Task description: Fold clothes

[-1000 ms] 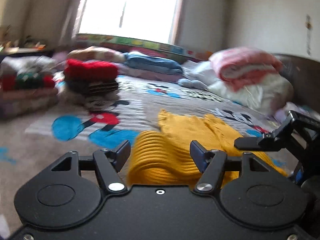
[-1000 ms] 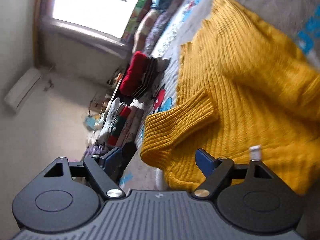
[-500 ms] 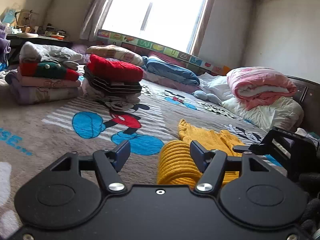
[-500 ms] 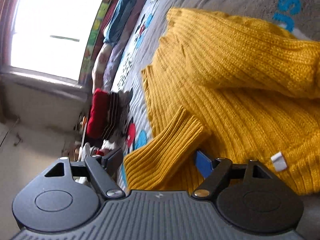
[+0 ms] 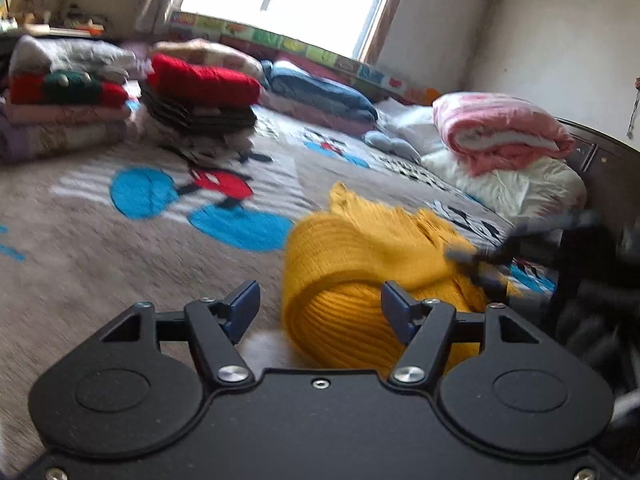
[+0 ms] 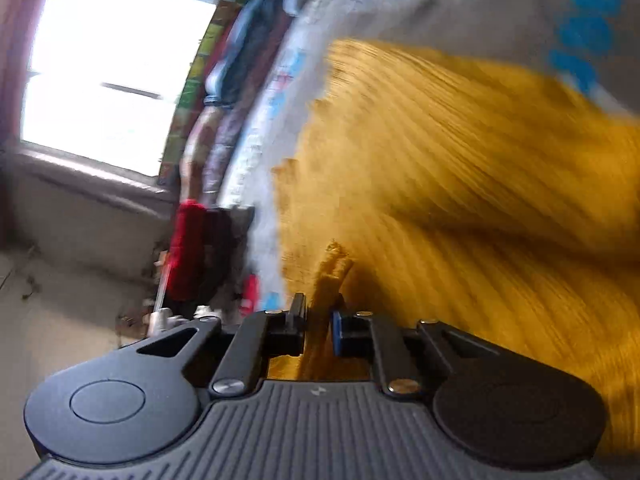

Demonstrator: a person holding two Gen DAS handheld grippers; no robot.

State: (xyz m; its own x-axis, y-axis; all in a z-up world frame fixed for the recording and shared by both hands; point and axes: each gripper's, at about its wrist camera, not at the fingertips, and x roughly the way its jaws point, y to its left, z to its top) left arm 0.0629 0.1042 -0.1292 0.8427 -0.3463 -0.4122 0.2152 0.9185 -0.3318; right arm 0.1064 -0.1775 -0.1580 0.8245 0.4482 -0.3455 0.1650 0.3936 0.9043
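Left wrist view: the sweater, mustard yellow and ribbed, lies bunched on the blanket in the lower middle of the frame, one thick roll of knit turned toward the camera. The left gripper stands open, its right finger against the roll, its left over bare blanket. At the right edge the right gripper shows blurred against the knit.

Right wrist view: the sweater fills the right half, its ribs smeared by motion. The right gripper has just closed and pinches a narrow fold of the knit at lower centre.
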